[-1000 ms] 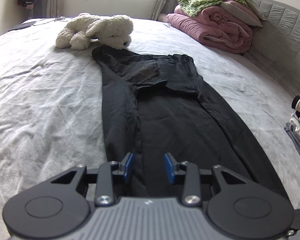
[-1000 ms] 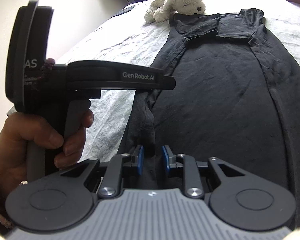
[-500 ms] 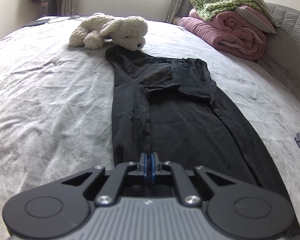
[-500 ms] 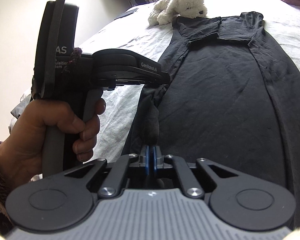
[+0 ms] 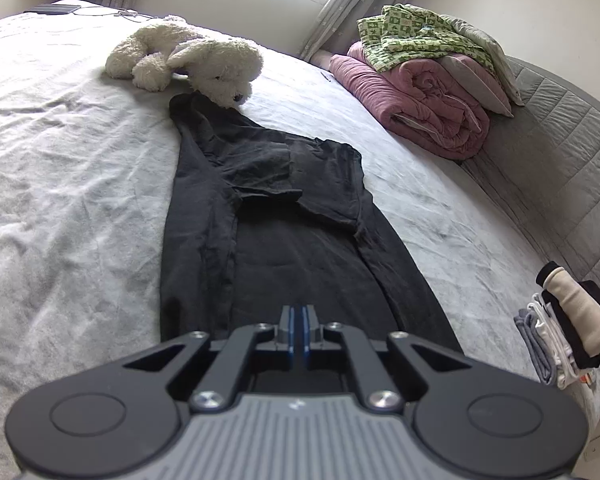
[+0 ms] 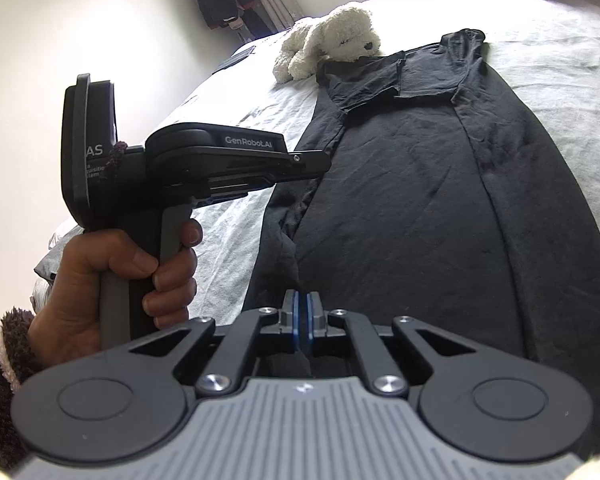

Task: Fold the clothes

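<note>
A long black garment (image 5: 300,248) lies lengthwise on the bed, both sides and sleeves folded inward. My left gripper (image 5: 299,320) is shut on its near hem. From the right wrist view the same black garment (image 6: 420,184) stretches away, and my right gripper (image 6: 303,312) is shut on the hem near the left corner. The left gripper (image 6: 320,164), held in a person's hand (image 6: 120,276), pinches the lifted left edge of the hem just above and to the left of my right one.
A white plush dog (image 5: 188,60) lies at the garment's far end. Rolled pink and green bedding (image 5: 428,76) sits at the back right by the grey headboard (image 5: 560,152). A small stack of folded clothes (image 5: 568,332) lies at the right. The white sheet (image 5: 68,184) spreads to the left.
Both grippers went from open to shut on the garment's near hem, then rose, lifting the hem off the bed. The left gripper shifted rightwards along the hem.
</note>
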Available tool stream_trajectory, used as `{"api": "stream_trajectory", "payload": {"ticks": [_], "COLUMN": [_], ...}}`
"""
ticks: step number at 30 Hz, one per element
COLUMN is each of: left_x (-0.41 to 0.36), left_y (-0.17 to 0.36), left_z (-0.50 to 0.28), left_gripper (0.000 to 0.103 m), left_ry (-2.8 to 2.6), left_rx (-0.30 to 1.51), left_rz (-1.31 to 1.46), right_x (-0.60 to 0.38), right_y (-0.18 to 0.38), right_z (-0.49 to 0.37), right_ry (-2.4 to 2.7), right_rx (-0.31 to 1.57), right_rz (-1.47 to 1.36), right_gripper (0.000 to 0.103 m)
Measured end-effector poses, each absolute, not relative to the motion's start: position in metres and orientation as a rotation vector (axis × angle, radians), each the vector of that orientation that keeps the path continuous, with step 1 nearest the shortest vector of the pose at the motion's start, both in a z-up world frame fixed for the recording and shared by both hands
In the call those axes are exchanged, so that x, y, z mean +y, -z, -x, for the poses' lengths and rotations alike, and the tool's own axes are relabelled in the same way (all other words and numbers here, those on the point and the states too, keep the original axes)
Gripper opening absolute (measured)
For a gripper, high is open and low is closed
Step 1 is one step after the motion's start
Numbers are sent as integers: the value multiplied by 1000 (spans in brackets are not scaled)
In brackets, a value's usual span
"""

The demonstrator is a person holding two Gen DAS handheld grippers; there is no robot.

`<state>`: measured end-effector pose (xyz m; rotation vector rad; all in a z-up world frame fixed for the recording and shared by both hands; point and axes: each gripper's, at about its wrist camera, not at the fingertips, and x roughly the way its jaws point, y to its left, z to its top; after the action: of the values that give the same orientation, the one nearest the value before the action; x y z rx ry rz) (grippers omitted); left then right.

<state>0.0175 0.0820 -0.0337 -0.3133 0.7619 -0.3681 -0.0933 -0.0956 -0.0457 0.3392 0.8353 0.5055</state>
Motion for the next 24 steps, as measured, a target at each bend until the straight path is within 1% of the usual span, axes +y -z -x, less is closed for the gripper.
{"api": "stream_trajectory", "payload": {"ticks": [1,2,3,4,5,6,7,8,13,18,20,21,22,23,24], "left_x": [81,81,81,81,82,82,83,84,85,81,80,79,78,78,79], "left_y": [33,32,32,32,33,34,36,37,49,56,56,56,57,57,57], "left_z": [-17,-16,-15,-15,-15,-15,-16,-17,-18,-18,-18,-19,-19,-19,-19], "left_gripper": [8,14,17,24,29,30,31,31,31,31,30,30,23,14,10], "left_ry": [359,354,345,333,320,307,297,288,270,269,269,265,260,252,243], "left_rx": [756,752,749,746,746,746,752,759,776,771,767,765,762,761,760], "left_rz": [301,288,273,258,241,224,212,203,153,94,81,75,71,69,66], "right_x": [-96,-96,-96,-96,-96,-97,-97,-95,-83,-72,-67,-65,-62,-60,-58], "right_y": [47,48,49,51,52,53,54,55,61,70,72,73,75,76,76], "right_z": [93,93,93,93,93,93,93,93,88,84,83,83,83,82,83], "right_ry": [-506,-506,-506,-506,-506,-506,-506,-507,-524,-527,-536,-540,-545,-549,-550], "right_rx": [836,837,837,838,839,839,840,838,838,835,822,815,808,802,793], "right_rz": [-339,-338,-337,-337,-336,-335,-335,-328,-307,-272,-254,-245,-236,-227,-213], "right_gripper": [16,16,17,17,20,24,37,40,40,33,27,25,24,22,15]}}
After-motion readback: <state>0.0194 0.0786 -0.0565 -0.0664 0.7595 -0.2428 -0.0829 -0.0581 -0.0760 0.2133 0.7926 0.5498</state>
